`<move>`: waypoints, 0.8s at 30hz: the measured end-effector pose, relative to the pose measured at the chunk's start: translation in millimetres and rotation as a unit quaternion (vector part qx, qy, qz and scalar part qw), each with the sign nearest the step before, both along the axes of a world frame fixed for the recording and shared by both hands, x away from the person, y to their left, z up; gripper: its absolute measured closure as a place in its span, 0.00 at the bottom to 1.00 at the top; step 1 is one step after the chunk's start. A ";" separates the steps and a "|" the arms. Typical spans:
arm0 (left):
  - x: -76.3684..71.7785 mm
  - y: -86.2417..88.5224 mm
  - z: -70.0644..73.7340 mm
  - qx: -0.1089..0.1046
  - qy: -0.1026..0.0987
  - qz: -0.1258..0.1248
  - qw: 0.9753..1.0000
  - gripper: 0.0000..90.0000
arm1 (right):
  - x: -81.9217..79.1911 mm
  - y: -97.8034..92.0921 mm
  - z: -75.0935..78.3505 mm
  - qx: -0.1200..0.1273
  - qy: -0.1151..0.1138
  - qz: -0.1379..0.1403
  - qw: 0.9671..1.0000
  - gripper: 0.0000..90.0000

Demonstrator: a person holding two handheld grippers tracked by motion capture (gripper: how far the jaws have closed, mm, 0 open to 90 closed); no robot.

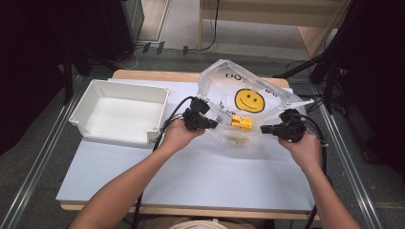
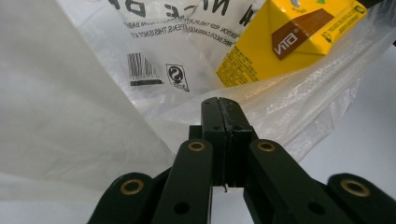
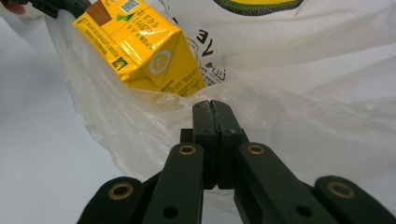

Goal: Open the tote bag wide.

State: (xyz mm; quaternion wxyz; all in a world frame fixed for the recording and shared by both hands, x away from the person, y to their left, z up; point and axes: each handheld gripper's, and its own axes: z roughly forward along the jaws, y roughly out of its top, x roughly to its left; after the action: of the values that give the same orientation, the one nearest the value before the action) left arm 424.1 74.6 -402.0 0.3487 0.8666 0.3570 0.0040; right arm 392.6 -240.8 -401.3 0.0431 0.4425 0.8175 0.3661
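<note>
- Our left tongs [image 2: 219, 105] and right tongs [image 3: 211, 107] each pinch the thin, crinkly clear bag [image 1: 224, 83].
- It holds a glossy yellow carton [image 1: 241, 122] on the tabletop [image 1: 215, 176].

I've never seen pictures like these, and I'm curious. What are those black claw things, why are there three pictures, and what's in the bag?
A person sits at a table holding a black pinching tool, called a gripper, in each hand. The big picture is taken from above. The other two come from small cameras riding on each gripper, looking along its jaws. The left gripper and right gripper are each pinched shut on the edge of a clear plastic bag with a yellow smiley face. Inside lies a yellow drink carton. A white empty tub sits on the table beside the bag.
</note>
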 end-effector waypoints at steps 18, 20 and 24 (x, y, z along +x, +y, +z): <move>11.8 10.2 -18.3 -0.009 -0.009 0.026 1.000 1.00 | 0.8 -18.0 -26.6 0.048 -0.016 -0.053 0.997 1.00; 12.7 10.9 -21.7 -0.006 -0.010 0.027 1.000 1.00 | 1.0 -17.4 -31.7 0.045 -0.015 -0.054 0.997 1.00; 14.1 13.2 -28.6 -0.015 -0.008 0.027 0.999 1.00 | 1.7 -19.0 -42.3 0.044 -0.010 -0.063 0.997 1.00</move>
State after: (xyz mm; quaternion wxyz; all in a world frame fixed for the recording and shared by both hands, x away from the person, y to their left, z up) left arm 438.2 87.8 -430.6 0.3640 0.8512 0.3779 0.0151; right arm 394.3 -259.8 -443.7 0.0550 0.4905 0.7707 0.4030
